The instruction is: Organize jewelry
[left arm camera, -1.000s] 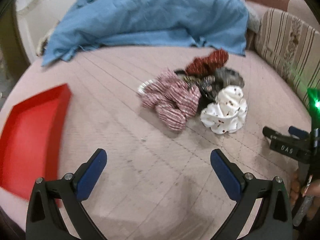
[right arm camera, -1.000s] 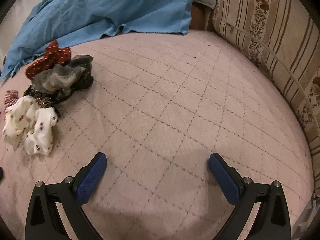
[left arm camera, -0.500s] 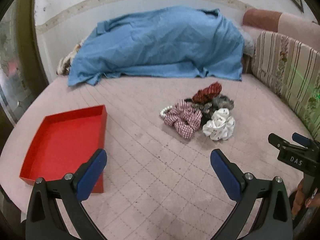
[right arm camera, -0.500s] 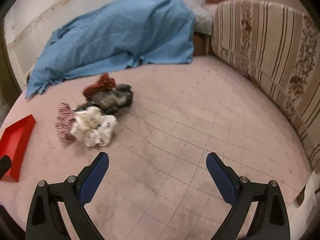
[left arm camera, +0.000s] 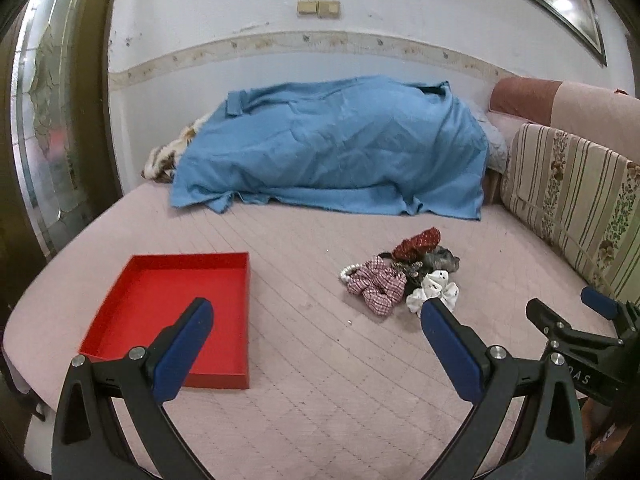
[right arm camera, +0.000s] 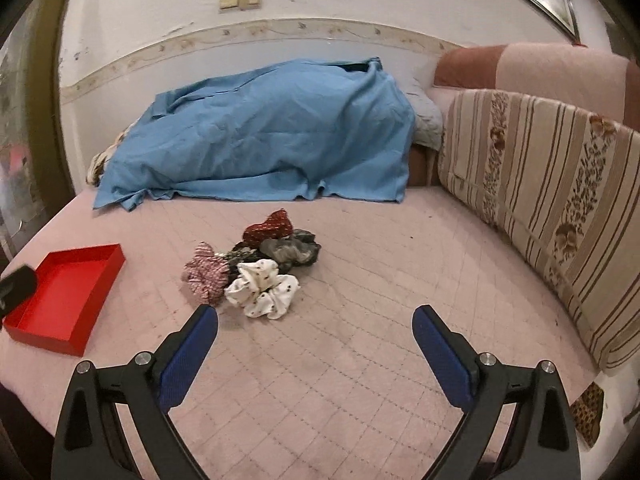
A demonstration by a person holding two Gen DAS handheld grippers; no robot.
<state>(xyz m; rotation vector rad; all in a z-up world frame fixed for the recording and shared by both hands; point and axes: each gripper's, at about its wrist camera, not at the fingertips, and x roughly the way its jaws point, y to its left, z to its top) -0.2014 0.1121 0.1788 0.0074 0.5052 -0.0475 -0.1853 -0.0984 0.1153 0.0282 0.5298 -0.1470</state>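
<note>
Left wrist — scrunchies (left arm camera: pixel 400 280) beside tray (left arm camera: pixel 224 258).

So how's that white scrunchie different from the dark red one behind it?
The white scrunchie is pale with small dark specks and lies at the near edge of the pile; the dark red scrunchie is deep red with fine light dots and lies at the far edge. The white one spreads wider and flatter; the red one looks more bunched. Both are ruffled fabric loops on the pink quilt, and neither gripper touches them.

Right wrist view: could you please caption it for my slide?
Open right gripper above a scrunchie pile, red tray at left.
</note>
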